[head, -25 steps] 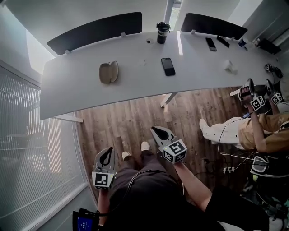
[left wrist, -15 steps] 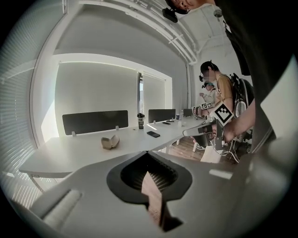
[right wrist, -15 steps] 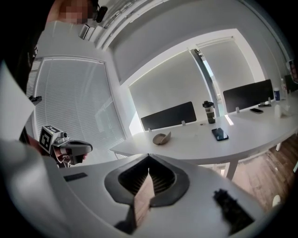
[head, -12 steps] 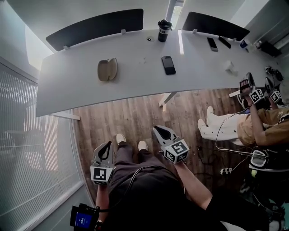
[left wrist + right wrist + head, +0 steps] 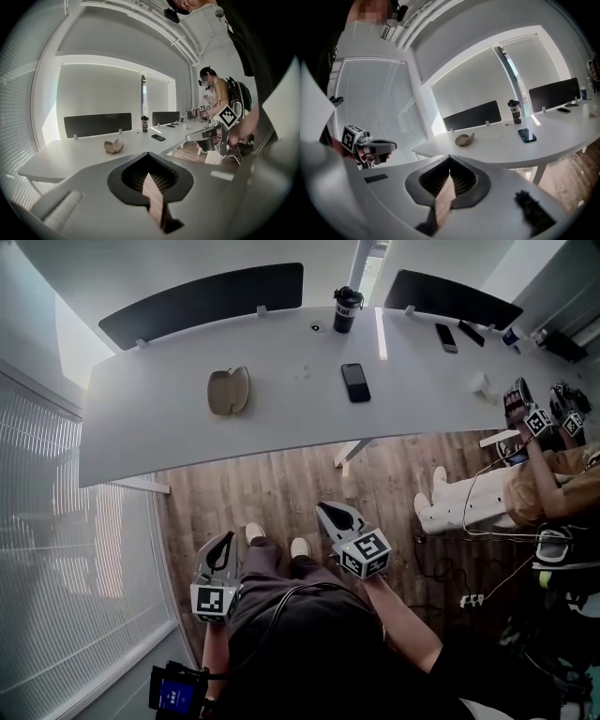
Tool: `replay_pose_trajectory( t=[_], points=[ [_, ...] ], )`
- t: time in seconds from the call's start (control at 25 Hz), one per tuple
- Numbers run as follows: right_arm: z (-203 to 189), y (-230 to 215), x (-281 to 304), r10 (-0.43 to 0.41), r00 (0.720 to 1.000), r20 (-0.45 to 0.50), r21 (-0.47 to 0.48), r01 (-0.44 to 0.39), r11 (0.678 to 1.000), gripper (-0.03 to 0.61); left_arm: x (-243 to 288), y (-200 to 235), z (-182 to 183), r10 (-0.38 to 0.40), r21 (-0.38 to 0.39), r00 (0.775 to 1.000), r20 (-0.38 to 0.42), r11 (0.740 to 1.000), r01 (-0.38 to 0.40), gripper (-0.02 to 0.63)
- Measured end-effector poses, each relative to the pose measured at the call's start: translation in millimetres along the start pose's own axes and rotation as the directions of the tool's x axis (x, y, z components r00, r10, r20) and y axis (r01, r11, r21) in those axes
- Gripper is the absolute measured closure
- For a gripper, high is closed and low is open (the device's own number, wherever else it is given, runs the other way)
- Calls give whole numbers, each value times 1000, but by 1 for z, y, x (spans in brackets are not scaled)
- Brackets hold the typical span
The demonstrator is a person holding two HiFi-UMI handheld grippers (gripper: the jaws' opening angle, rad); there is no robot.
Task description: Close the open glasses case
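Observation:
The tan glasses case [image 5: 228, 390] lies open on the left part of the long white table [image 5: 150, 427]. It also shows far ahead as the case [image 5: 113, 146] and the case [image 5: 465, 138] in the two gripper views. Both grippers hang low over the wooden floor, well short of the table. My left gripper [image 5: 224, 542] is shut with nothing in it, beside my left leg. My right gripper [image 5: 326, 510] is shut too and holds nothing. In each gripper view the jaws meet at a point, left gripper [image 5: 148, 153] and right gripper [image 5: 449, 158].
A black phone [image 5: 355, 382] lies mid-table and a dark cup [image 5: 346, 309] stands at the far edge. Black divider panels [image 5: 202, 296] line the back. More phones [image 5: 446, 337] lie at the right end. A seated person [image 5: 525, 488] with grippers is at the right.
My two grippers have hardly moved and stay shut. My feet shifted a little. The person on the right lifted their grippers up toward the table's end.

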State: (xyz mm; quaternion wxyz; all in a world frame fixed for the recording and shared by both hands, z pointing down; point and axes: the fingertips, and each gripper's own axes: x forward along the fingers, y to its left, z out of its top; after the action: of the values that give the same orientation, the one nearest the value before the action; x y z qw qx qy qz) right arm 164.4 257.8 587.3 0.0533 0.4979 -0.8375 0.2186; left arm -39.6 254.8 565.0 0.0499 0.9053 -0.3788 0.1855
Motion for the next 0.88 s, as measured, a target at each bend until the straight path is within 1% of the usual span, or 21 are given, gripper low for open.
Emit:
replay_pose_trajectory(
  t=[0.16,0.24,0.4,0.48,0.56,0.64,0.68,0.76,0.88],
  points=[
    [5,-2,-2,3,1000,7,10,-3,1000,572,2,-1,18,-4,-13,1000,9,1000,4,606],
    [5,-4,2,1,1000,4,11,-1,1000,572,4,4,5,-3,-11,1000,-6,1000,3,606],
    [8,-16,28,-19,1000,-16,6,19,1000,572,29,28,-6,-22,-17,1000,-16,1000,21,606],
    [9,-23,37,-30,999,-33,-6,30,1000,572,36,39,-8,-19,-24,1000,-14,1000,18,606],
    [12,-28,42,-47,998,-48,-19,46,999,572,41,48,-2,-3,-37,1000,-4,999,3,606],
    [19,-28,47,-52,998,-45,-22,51,998,572,45,56,2,11,-34,1000,-14,999,-12,606],
    [23,-28,51,-51,998,-43,-22,51,998,572,48,59,3,11,-34,1000,-19,999,-12,606],
    [30,-26,58,-55,998,-44,-28,54,998,572,55,65,9,4,-57,1000,-21,998,-5,606],
    [44,-17,74,-50,998,-40,-43,49,998,572,65,80,24,-6,-91,1000,22,996,7,606]
  ],
)
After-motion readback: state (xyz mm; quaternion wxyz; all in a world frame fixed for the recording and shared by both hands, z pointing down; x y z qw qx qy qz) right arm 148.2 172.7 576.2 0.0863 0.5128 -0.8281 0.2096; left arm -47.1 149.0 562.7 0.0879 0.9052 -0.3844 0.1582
